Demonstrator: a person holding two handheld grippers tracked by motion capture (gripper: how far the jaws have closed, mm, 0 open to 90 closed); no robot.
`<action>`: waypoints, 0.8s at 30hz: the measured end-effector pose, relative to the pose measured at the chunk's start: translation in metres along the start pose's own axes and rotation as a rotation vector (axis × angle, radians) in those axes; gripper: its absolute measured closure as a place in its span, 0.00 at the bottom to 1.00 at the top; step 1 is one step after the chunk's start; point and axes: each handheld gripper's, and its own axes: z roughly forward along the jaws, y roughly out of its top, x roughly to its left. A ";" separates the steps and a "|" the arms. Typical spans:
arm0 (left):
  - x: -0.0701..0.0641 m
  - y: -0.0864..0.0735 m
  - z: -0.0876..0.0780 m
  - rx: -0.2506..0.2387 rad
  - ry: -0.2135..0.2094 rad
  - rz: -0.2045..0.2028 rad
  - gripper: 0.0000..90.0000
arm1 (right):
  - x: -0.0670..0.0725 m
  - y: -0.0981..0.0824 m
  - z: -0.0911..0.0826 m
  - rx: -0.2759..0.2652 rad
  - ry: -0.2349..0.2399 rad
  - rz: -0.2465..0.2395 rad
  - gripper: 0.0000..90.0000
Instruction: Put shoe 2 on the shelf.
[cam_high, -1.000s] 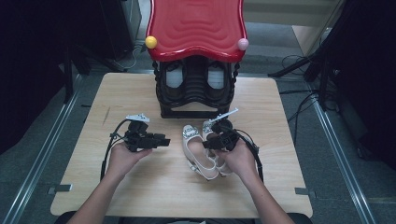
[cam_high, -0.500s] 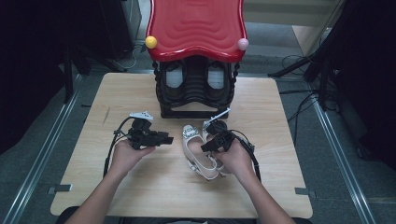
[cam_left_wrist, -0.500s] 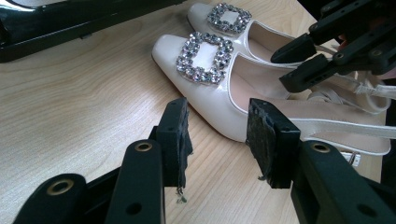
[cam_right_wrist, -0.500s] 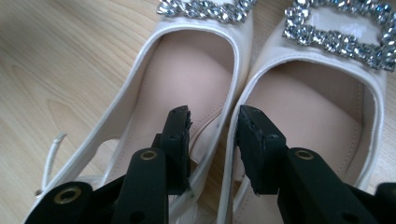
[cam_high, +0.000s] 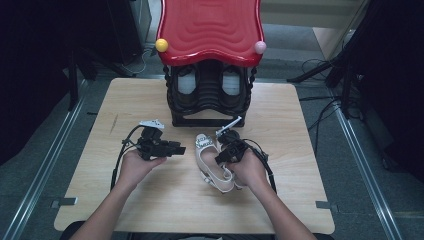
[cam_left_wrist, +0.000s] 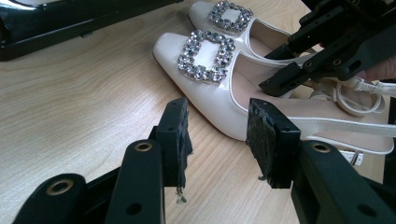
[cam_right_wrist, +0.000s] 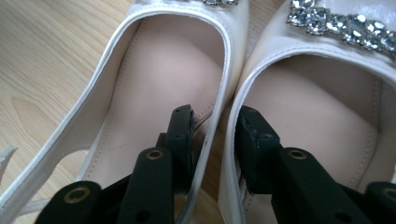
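Fingers (cam_right_wrist: 187, 121) inside two white shoes (cam_right_wrist: 154, 79)

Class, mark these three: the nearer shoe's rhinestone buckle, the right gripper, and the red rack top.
rhinestone buckle (cam_left_wrist: 206, 55), left gripper view, its stone frame.
right gripper (cam_right_wrist: 215, 122), right gripper view, midway between fingertips.
red rack top (cam_high: 210, 25), high view, ridged surface.

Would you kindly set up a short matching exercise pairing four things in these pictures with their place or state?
Things:
1. left gripper
2. right gripper
3. white shoes
4. red seat

Places or states:
A. on the black stand at the table's far edge
B. one jaw inside each shoe, closing over both inner walls
C. side by side on the table
D. beside the shoes, jaws apart, holding nothing

Pairs: 1-D, 2-B, 3-C, 4-A
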 end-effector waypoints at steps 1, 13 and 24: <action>0.001 0.000 -0.001 0.000 0.001 -0.002 0.65 | 0.000 0.000 0.000 0.002 -0.001 -0.007 0.80; 0.005 -0.003 -0.008 -0.013 0.016 0.000 0.65 | -0.009 0.001 -0.008 0.017 0.028 -0.004 0.95; 0.009 -0.005 -0.013 -0.018 0.057 0.015 0.65 | -0.009 0.018 -0.034 0.038 0.050 -0.103 0.96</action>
